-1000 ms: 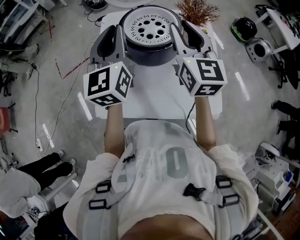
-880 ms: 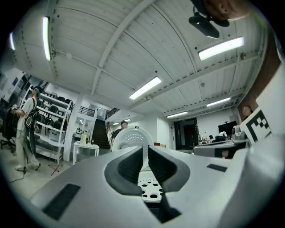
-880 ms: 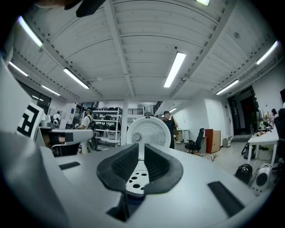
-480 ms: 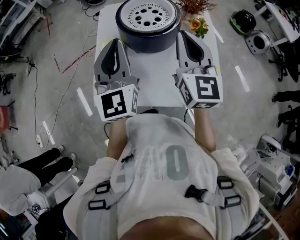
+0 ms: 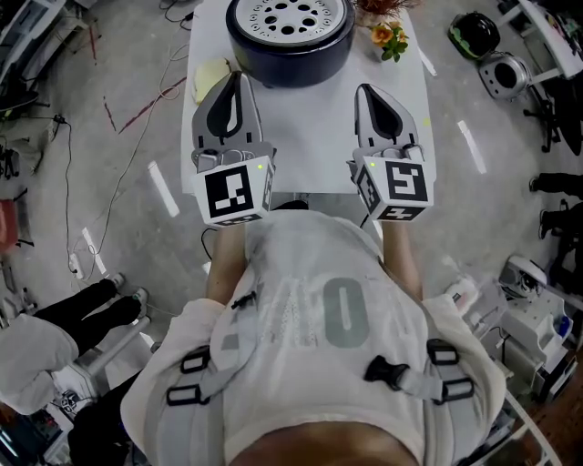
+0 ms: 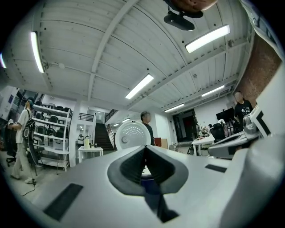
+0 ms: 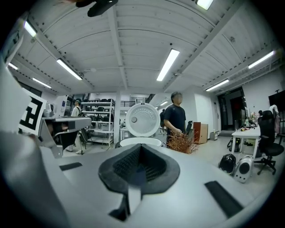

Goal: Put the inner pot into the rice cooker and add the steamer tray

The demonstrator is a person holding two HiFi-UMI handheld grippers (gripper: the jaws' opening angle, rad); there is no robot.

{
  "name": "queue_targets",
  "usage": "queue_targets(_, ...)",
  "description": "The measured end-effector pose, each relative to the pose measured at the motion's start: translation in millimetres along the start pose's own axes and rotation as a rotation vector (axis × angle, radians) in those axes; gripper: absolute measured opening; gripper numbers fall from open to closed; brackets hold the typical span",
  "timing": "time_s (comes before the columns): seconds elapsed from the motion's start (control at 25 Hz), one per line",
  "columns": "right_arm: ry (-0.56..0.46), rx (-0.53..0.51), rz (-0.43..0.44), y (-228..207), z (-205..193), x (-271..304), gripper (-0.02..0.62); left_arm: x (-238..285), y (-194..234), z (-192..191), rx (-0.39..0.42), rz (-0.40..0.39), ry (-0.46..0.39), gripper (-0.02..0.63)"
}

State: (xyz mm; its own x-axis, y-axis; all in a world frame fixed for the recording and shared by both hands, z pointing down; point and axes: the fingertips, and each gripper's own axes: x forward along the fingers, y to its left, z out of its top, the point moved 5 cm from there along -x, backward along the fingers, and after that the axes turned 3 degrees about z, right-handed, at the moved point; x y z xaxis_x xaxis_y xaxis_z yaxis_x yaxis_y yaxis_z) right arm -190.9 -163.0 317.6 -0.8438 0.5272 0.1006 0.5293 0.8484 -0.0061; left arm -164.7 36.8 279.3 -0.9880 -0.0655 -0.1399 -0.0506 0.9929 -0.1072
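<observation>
**Head view showed nothing left in our jaws**

We held the left gripper and the right gripper over the table, side by side and well apart, both pointing towards the cooker. In each gripper view the jaws were pressed together with nothing between them.

The cooker stood ahead of both tips, between the lines they pointed along, and touched neither. The tray, a white disc full of holes, lay level in the cooker's mouth. We could not see the pot. We judged that it sat under the tray, since the tray rested up at the rim. The lid stood upright beyond the mouth, straight ahead of the right gripper, which kept the opening free.

With both parts apparently in, we judged the task as good as done. Closed, empty jaws fitted that, as nothing was left to carry. Flowers stood ahead of the right gripper, just beside the cooker.
</observation>
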Motion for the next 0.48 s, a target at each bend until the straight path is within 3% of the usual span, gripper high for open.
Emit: queue_targets(0.48,-0.033,-0.002,-0.032,-7.7,10.0,2.8,0.008,4.7,4.5,0.7,0.022,-0.001,0.005,0.021)
